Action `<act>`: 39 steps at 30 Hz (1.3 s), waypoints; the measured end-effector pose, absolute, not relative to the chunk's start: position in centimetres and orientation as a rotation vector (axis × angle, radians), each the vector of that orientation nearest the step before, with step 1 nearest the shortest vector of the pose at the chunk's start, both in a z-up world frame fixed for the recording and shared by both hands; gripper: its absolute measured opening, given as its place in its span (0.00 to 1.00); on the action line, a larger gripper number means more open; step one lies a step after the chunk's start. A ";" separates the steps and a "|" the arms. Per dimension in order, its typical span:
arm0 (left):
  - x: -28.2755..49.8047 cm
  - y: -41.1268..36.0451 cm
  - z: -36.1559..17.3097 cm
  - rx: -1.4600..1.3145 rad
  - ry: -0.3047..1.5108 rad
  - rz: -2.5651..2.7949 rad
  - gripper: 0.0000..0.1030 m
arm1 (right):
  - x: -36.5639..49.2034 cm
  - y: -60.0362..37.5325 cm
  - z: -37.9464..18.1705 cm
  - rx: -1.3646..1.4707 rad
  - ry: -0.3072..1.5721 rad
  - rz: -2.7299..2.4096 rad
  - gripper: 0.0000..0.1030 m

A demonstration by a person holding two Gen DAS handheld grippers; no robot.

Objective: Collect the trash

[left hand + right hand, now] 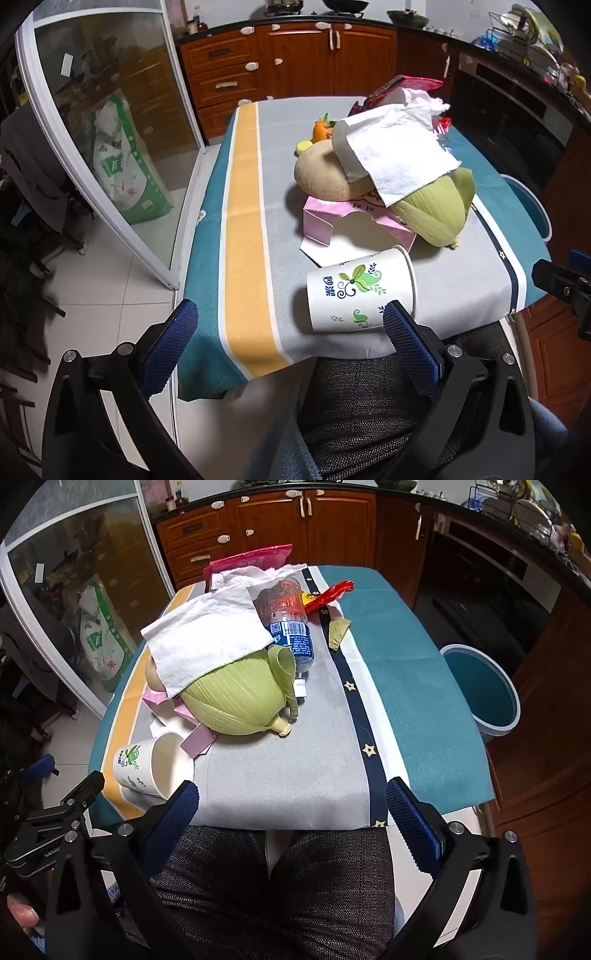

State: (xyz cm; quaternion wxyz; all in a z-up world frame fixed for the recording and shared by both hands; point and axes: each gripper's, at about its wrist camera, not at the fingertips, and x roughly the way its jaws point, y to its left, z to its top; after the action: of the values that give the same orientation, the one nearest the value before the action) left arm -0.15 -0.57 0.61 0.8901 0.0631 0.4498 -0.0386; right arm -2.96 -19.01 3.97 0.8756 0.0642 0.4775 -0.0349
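A white paper cup (360,291) with a green print lies on its side near the table's front edge; the right wrist view shows the paper cup (155,766) at the left, mouth toward me. Behind it a pile holds a pink torn box (332,221), green corn husks (236,701), a white paper towel (207,638), a crushed plastic bottle (290,627) and red wrappers (327,594). My left gripper (291,317) is open, nothing between its pads, just short of the cup. My right gripper (293,797) is open over the front edge of the cloth, empty.
A teal bin (484,690) stands on the floor right of the table. The striped tablecloth (243,221) covers the table. A melon (325,177) and an orange fruit (321,129) sit in the pile. Wooden cabinets (295,59) stand behind; a glass door (103,140) at left. A person's legs (273,886) are below.
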 end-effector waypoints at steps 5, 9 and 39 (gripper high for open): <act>-0.2 -0.6 0.8 0.130 0.935 -0.083 0.97 | -3.1 -19.1 3.9 0.135 0.996 -0.074 0.94; -0.2 -0.8 0.7 0.132 0.939 -0.089 0.97 | -3.1 -19.0 3.8 0.135 0.997 -0.074 0.94; -0.5 -1.3 -0.4 0.145 0.948 -0.120 0.97 | -3.2 -19.8 2.8 0.170 1.009 -0.091 0.94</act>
State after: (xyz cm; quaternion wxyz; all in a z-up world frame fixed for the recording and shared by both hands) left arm -0.46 -1.29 -0.39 0.8855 0.0695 0.4558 -0.0576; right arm -3.20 -19.81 2.80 0.8710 0.0814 0.4825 -0.0433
